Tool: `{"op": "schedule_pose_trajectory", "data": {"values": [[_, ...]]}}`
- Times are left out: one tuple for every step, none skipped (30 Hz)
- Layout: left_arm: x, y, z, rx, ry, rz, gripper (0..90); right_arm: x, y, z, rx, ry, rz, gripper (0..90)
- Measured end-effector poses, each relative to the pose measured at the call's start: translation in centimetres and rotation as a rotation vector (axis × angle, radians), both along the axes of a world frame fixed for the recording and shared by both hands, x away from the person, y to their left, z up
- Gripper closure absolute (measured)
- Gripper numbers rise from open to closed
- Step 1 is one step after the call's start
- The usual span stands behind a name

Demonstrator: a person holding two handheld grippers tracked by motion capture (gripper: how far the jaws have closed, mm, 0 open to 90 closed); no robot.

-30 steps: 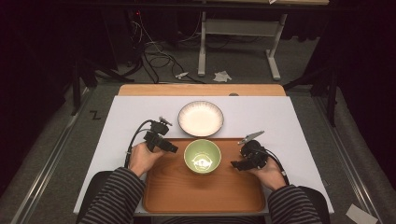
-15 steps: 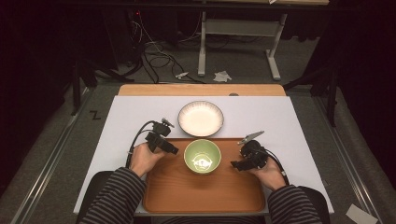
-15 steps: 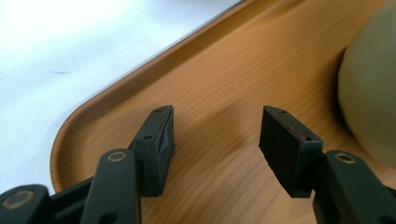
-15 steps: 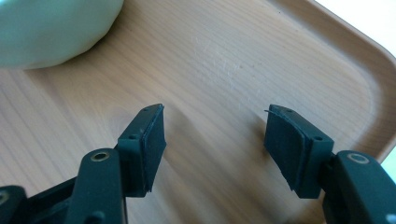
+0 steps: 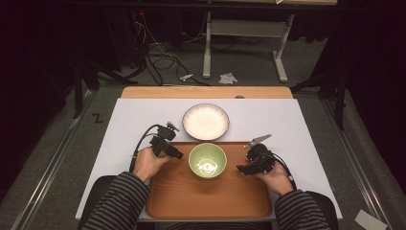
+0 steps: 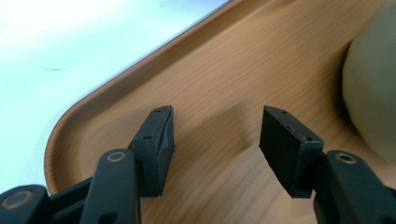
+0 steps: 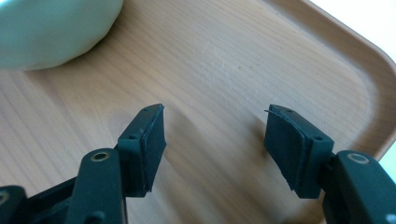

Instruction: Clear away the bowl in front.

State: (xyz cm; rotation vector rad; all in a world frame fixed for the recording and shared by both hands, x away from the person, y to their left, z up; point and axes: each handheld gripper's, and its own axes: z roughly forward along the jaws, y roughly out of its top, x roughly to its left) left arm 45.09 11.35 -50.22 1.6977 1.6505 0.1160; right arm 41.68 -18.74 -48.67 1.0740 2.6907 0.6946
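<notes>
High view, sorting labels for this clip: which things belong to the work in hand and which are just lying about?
In the job:
- green bowl on the wooden tray
- left gripper and right gripper, open, either side of it

Lying about:
- white plate beyond the tray, untouched
- crumpled paper and cables on the floor

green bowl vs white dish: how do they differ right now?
The green bowl is deeper with steep walls; the white dish is wide and shallow with a ribbed rim. The green bowl stands on the wooden tray, between the two grippers; the white dish sits beyond the tray on the white table surface. Both are round, upright and ungripped.
</notes>
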Motion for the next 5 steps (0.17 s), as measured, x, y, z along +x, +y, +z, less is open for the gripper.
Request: {"op": "schedule_pose_trajectory", "data": {"values": [[0.01,0.01,0.01,0.000,0.000,0.001,45.0,-0.01,0.00,-0.01,0.001,0.000,0.000,39.8],[0.01,0.01,0.03,-0.002,-0.002,0.004,45.0,0.00,0.00,-0.01,0.001,-0.002,0.003,39.8],[0.02,0.04,0.06,-0.006,-0.004,0.005,45.0,-0.01,0.00,0.00,0.001,-0.001,0.002,39.8],[0.03,0.09,0.11,-0.005,-0.004,0.005,45.0,-0.01,0.00,0.00,0.001,-0.002,0.003,39.8],[0.04,0.12,0.14,-0.007,-0.005,0.007,45.0,-0.03,0.01,0.02,0.002,0.000,-0.001,39.8]]}}
